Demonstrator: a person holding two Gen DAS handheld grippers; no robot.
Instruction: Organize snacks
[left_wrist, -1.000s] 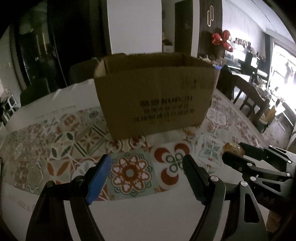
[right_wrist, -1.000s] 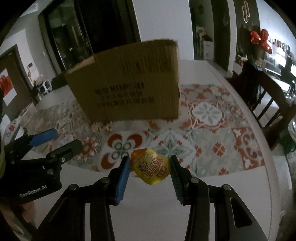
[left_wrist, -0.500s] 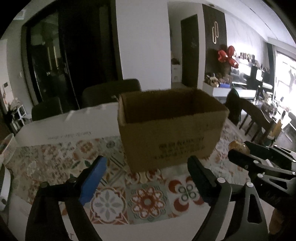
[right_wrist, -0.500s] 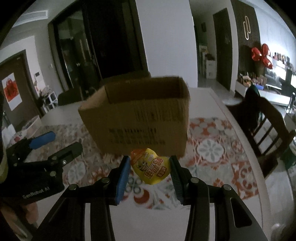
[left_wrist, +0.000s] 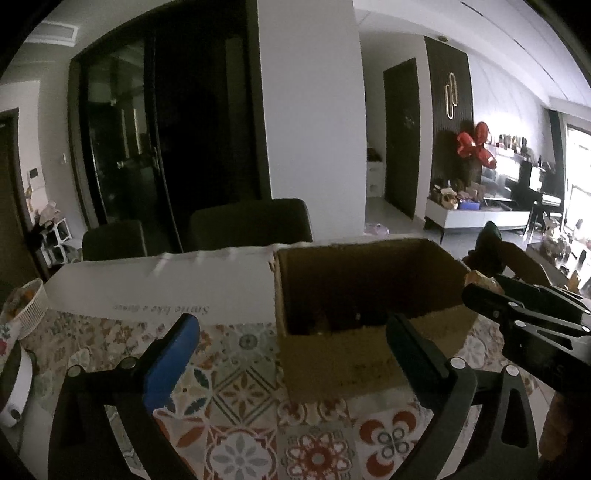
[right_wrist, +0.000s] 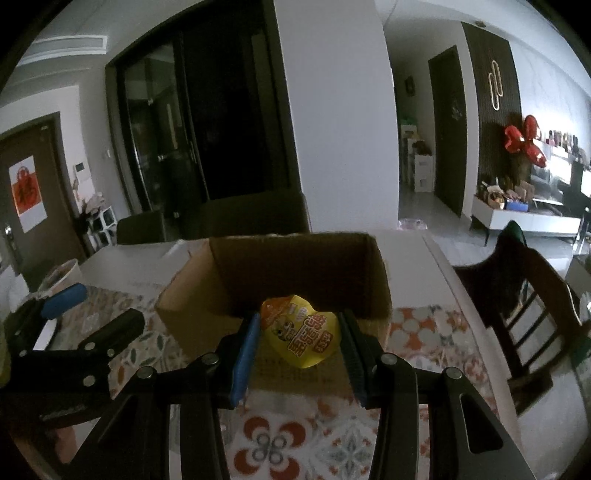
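My right gripper (right_wrist: 298, 326) is shut on a yellow snack pouch (right_wrist: 300, 335) and holds it above the near rim of an open cardboard box (right_wrist: 295, 266). The box also shows in the left wrist view (left_wrist: 369, 280), with dim items at its bottom. My left gripper (left_wrist: 291, 328) is open and empty, raised in front of the box's left part. The right gripper (left_wrist: 524, 314) shows at the right of the left wrist view. The left gripper (right_wrist: 85, 310) shows at the left of the right wrist view.
The box stands on a table with a patterned floral cloth (left_wrist: 236, 424). A white basket (left_wrist: 26, 306) sits at the table's left edge. Dark chairs (left_wrist: 251, 221) stand behind the table, a wooden chair (right_wrist: 524, 295) at its right.
Both grippers have risen, so the box's open top now shows from above. The right gripper has carried the yellow pouch up to the box's near rim. The left gripper stays open.
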